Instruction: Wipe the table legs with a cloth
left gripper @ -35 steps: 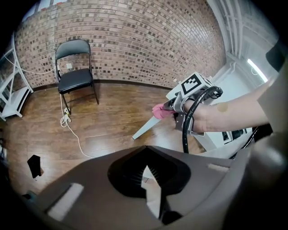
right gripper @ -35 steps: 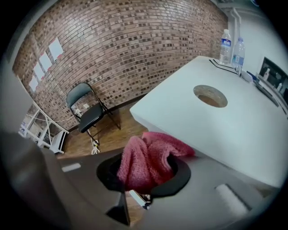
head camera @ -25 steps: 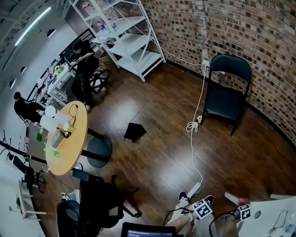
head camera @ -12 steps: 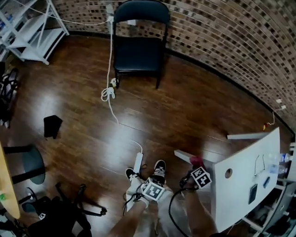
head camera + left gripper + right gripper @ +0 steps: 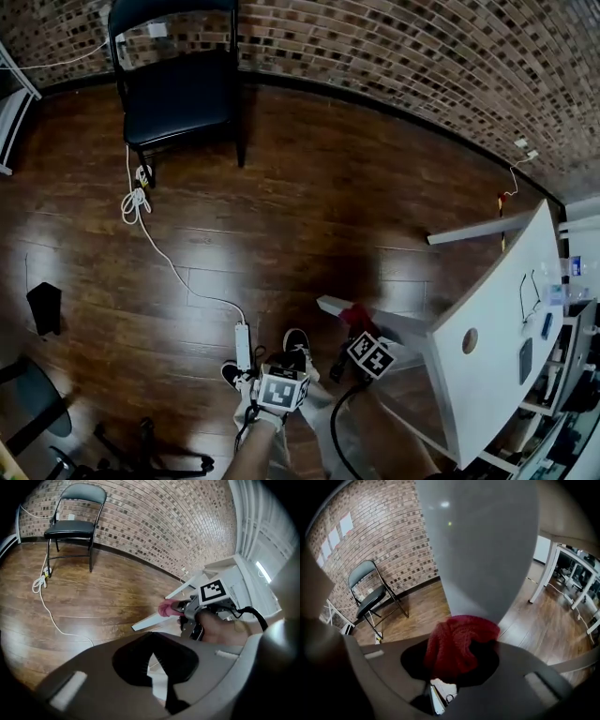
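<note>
Head view has swung a long way in the last second: a moment ago it looked across the room at a round yellow table and white shelving, then at the folding chair, and now it looks steeply down at the white table [image 5: 497, 366], which lies tipped on its side at my right with its legs pointing out over the wooden floor [image 5: 309, 216]. The folding chair [image 5: 178, 89] has slid to the top left edge. I take this to mean the approach is over and the work is in front of me, so wiping can begin.

The right gripper [image 5: 459, 651] is clamped on the red cloth [image 5: 464, 630], which bunches up and spills out past the jaw tips. In the right gripper view a broad pale surface fills the frame straight ahead; I judge it to be the near table leg [image 5: 149, 621], seen very close. The cloth sits right at its lower edge, and in the left gripper view it appears to touch the leg partway along it. A second leg [image 5: 483, 228] juts out further away, well apart from the cloth, and I judge it not yet wiped.

The left gripper [image 5: 152, 653] hangs low by my knees, beside the power strip [image 5: 243, 345] on the floor. Its jaw tips look drawn together with nothing between them, and it plays no part in the wipe at present.

My next move calls for a stroke along the leg, keeping the cloth pressed flat to it.
</note>
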Demonstrator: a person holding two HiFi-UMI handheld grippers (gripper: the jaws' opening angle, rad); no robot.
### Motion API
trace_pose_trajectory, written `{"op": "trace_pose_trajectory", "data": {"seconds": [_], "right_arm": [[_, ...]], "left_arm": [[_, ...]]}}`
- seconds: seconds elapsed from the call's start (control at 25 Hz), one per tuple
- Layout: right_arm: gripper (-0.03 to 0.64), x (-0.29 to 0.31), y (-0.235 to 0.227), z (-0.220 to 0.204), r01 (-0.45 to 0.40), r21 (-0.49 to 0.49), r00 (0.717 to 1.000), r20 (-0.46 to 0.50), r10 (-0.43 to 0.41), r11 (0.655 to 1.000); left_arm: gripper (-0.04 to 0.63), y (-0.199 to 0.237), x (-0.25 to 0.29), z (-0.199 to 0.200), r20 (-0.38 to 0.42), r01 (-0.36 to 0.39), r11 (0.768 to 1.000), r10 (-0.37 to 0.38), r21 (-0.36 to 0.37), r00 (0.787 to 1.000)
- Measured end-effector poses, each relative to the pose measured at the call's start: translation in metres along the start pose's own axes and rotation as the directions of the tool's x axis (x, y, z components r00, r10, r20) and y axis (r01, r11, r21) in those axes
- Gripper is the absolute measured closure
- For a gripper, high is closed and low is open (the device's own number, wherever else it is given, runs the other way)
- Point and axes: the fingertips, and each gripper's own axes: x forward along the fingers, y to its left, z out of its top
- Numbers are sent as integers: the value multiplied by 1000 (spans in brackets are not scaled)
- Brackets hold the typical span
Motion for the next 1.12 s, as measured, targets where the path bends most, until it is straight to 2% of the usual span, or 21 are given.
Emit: {"op": "trace_pose_trajectory", "data": {"seconds": [0.28,0.52,0.72,0.92,1.04,1.12], "right_arm": [[538,72,-21,-48,16,-19,1000,2,-16,1000],[538,153,-39,-104,58,-47,998,-34,-60,997],[538,221,-51,-145,93,-69,994,-57,-97,993],[538,287,-57,-178,114,-9,992,-51,-114,993],[538,317,-59,-192,134,63,991,-36,-132,989],[537,335,-53,-201,135,120,991,-26,-133,984]], "left_arm": [[595,24,60,-13,-1,50,996,-50,74,999],[595,80,105,-37,-26,53,991,-50,121,998],[595,115,131,-22,31,51,985,-57,164,998],[595,147,168,5,8,41,966,-44,254,999],[595,154,177,40,45,31,946,-48,322,998],[595,159,184,46,45,42,938,-61,345,997]]}}
